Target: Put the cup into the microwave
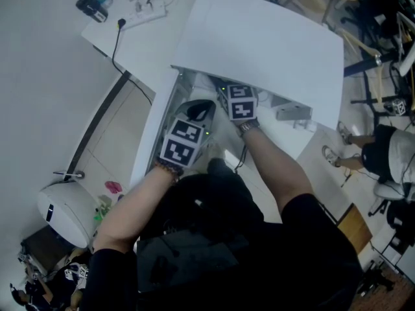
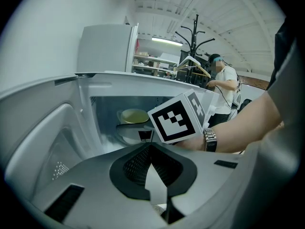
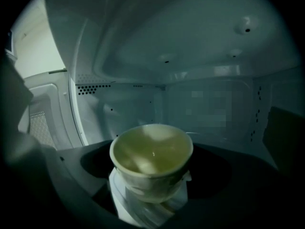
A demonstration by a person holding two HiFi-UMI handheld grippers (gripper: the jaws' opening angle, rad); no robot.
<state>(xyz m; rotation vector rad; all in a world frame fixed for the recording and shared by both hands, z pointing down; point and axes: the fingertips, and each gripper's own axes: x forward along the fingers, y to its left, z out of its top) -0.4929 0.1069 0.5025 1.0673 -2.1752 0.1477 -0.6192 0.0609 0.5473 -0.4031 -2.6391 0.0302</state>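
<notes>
Open way in at the front of the microwave (image 1: 259, 50), door (image 2: 47, 132) swung out to the left. Inside, middle taken up by the cup (image 3: 151, 159) gripped in the right tongs (image 3: 152, 175). Free room above and behind it. Left tongs (image 2: 152, 149), pressed together, just outside, beside the right arm (image 2: 243, 128).

Cup (image 3: 151, 161) inside microwave (image 3: 143, 56), between right gripper (image 3: 151, 194) jaws. Microwave door (image 3: 47, 123) open at cup's 9 o'clock. Left gripper (image 2: 151, 173) outside, at right gripper's 8 o'clock in head view.
</notes>
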